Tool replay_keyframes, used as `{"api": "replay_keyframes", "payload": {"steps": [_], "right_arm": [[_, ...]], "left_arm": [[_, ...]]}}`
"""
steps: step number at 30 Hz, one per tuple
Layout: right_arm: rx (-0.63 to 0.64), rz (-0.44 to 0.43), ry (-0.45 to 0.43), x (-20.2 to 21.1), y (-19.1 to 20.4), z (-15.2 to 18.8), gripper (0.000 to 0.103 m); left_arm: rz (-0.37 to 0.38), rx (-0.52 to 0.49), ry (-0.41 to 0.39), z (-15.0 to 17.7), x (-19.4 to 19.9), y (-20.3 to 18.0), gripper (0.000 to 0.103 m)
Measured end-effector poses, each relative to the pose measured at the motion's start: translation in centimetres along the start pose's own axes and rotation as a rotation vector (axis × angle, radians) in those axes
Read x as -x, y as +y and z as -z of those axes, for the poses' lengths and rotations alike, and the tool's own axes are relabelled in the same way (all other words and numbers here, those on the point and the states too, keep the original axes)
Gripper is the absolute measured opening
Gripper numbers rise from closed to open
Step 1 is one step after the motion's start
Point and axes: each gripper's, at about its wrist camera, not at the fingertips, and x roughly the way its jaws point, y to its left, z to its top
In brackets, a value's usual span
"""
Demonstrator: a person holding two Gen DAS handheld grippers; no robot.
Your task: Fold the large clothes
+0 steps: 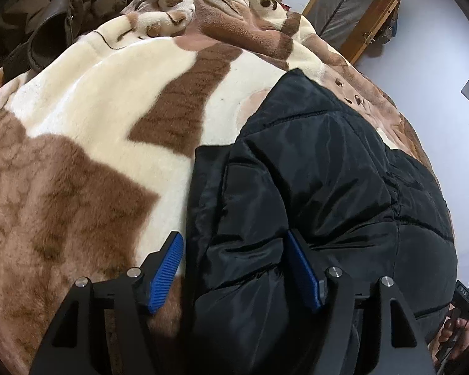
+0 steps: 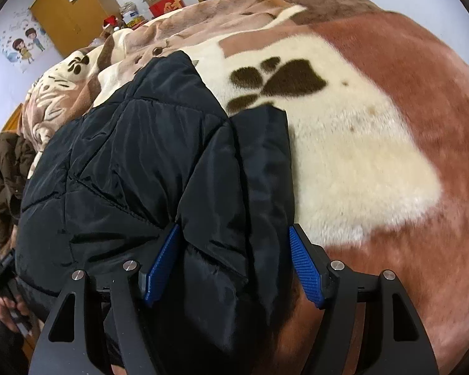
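A black quilted jacket (image 1: 312, 172) lies folded on a brown and cream plush blanket (image 1: 93, 109). My left gripper (image 1: 234, 234) is open astride the jacket's left edge: its right pad lies against the fabric and its left pad stands clear over the blanket. In the right wrist view the same jacket (image 2: 140, 156) fills the left half. My right gripper (image 2: 234, 228) is open astride the jacket's right edge, with a thick fold between the blue pads and the right pad just off the hem. The other gripper and the hand holding it show at each view's edge (image 1: 466, 293) (image 2: 0, 275).
A dark brown coat (image 1: 47, 6) (image 2: 3, 168) lies heaped at the far side of the blanket (image 2: 359, 140). Beyond the bed stand a wooden frame (image 1: 353, 9), a yellow cabinet (image 2: 68, 15) and a red box (image 2: 165, 3) with jars.
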Motion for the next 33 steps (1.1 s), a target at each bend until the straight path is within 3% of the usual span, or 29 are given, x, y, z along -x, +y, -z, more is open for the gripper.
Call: {"api": "replay_keyframes", "payload": {"steps": [7, 12, 18, 26, 28, 31, 33], "right_arm": [[-0.007, -0.045, 0.022, -1.7, -0.2, -1.0, 0.072], [-0.036, -0.092, 0.038, -2.8, -0.7, -1.7, 0.074], [-0.026, -0.131, 0.045, -1.9, -1.3, -0.7, 0.067], [-0.039, -0.157, 0.081, -3.8, -1.1, -2.2, 0.067], [-0.026, -0.155, 0.081, -3.8, -0.8, -2.3, 0.062], [-0.009, -0.149, 0.080, -3.5, -0.3, -2.3, 0.049], [0.009, -0.138, 0.075, -2.8, 0.0, -2.3, 0.041]], "left_arm": [[0.026, 0.007, 0.030, -1.1, -1.9, 0.1, 0.081], [0.045, 0.029, 0.033, -1.4, -2.5, 0.1, 0.082], [0.095, 0.061, 0.039, -0.1, -2.2, 0.6, 0.080], [0.110, 0.051, 0.105, -2.4, -5.0, -0.8, 0.086], [0.108, 0.039, 0.113, -2.5, -5.3, -1.2, 0.086], [0.124, 0.016, 0.106, -2.5, -4.8, -1.8, 0.070], [0.112, -0.007, 0.098, -3.0, -4.4, -2.6, 0.049]]}}
